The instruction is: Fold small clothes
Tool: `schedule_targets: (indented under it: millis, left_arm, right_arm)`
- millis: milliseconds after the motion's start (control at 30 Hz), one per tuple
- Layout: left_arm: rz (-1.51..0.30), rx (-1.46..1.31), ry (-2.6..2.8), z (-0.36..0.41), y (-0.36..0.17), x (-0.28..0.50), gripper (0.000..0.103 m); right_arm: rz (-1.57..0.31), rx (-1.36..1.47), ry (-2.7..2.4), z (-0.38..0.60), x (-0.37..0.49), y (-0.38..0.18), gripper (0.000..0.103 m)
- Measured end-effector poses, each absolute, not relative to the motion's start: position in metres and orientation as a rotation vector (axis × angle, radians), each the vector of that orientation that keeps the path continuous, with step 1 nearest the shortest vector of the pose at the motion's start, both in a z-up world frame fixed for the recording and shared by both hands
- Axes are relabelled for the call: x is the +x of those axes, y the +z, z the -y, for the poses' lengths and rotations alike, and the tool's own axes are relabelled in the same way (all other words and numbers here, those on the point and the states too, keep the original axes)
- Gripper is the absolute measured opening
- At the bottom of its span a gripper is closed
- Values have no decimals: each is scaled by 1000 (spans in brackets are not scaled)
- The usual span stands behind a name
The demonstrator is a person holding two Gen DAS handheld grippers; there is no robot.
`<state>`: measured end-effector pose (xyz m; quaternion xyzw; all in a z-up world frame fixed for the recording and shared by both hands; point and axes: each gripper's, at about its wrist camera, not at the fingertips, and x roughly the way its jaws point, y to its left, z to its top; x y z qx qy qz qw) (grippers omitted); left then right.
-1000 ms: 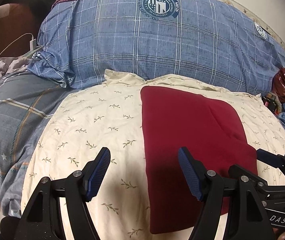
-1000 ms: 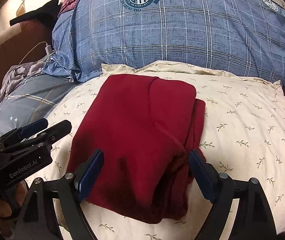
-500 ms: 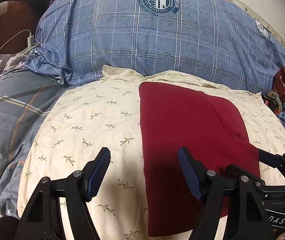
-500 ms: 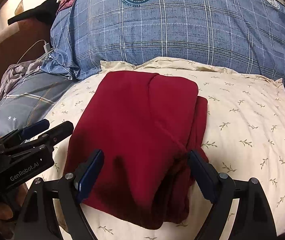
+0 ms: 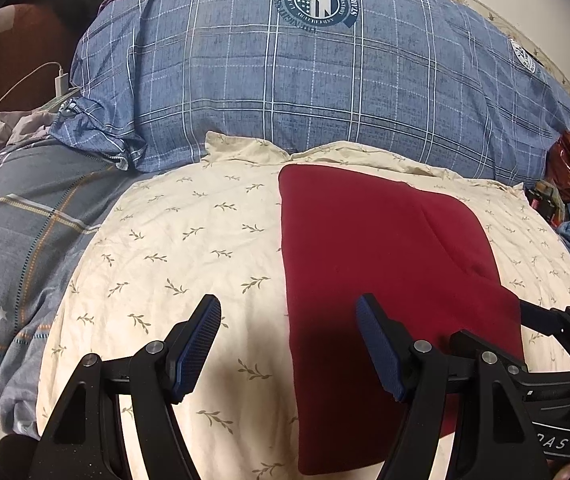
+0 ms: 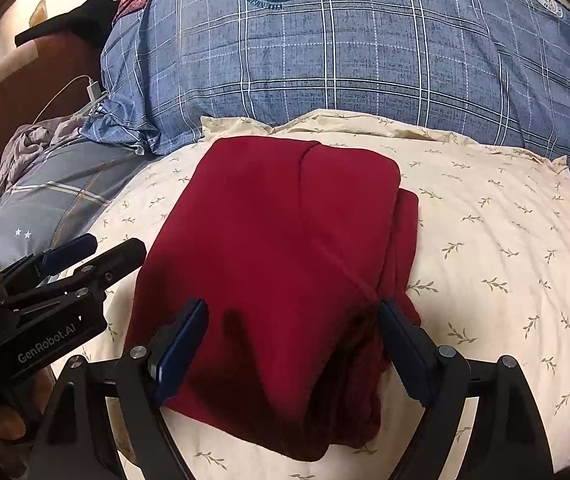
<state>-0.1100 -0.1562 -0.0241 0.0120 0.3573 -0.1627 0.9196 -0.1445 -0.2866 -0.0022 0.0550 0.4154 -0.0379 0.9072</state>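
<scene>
Red garment [image 6: 285, 248] lies folded at frame centre on the cream pillow [image 6: 505, 240] — right gripper [image 6: 293, 344] and left gripper [image 5: 289, 344] both gape empty, likely poised for another fold.

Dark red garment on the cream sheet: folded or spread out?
Folded: the dark red fabric garment lies as a compact rectangle with stacked layers along its right edge.

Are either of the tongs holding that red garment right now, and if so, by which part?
Nothing is held. Both the left tongs and right tongs are open above the folded red garment, gripping no part of it.
</scene>
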Motion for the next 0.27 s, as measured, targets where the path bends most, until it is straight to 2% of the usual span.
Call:
schedule_targets:
  millis: [267]
  left_arm:
    - [-753,0,-339,145,-26,-97,70]
  right_arm:
    - [-824,142,-90,307,-146,6,87]
